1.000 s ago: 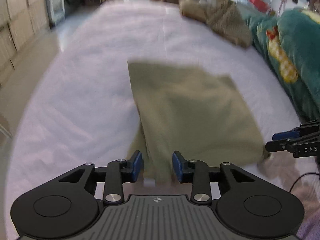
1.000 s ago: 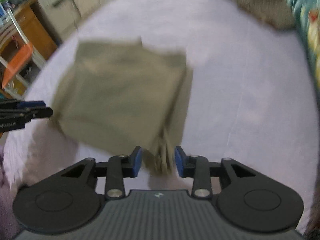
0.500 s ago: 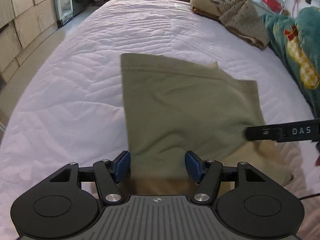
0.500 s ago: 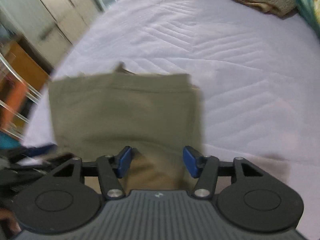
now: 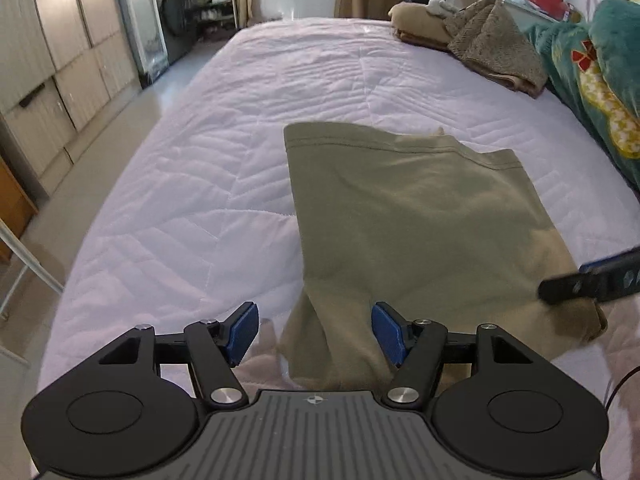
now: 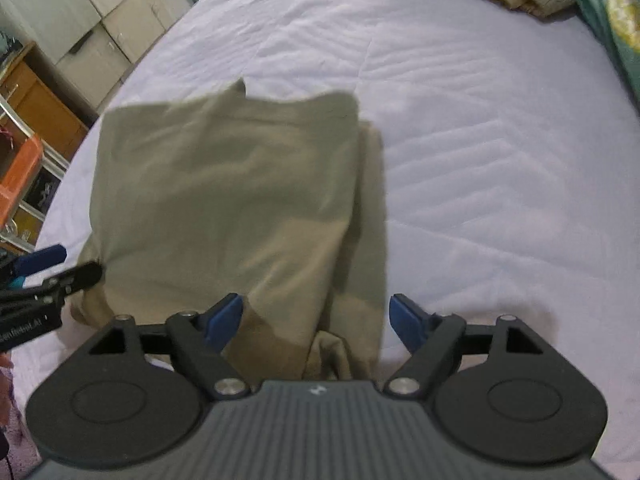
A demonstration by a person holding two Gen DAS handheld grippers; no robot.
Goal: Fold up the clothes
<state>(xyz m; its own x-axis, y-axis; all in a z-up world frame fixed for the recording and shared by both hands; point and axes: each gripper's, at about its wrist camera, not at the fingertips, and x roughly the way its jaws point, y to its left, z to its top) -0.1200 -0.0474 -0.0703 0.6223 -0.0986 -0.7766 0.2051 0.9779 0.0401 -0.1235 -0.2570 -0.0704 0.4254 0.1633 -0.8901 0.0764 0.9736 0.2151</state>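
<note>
left wrist: low, near, faces up bed [image 5: 280, 92] | right wrist: same | shared: garment [image 5: 412, 216]

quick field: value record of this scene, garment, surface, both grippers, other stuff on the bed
garment: olive garment, lying folded on the bed, lower layer showing along its right edge and near end
surface: white quilted bedspread
left gripper: open, near edge of garment between its fingers, not clamped
right gripper: open, over the garment's near right corner
other items: brown towels piled at far right; teal patterned blanket along right edge
</note>
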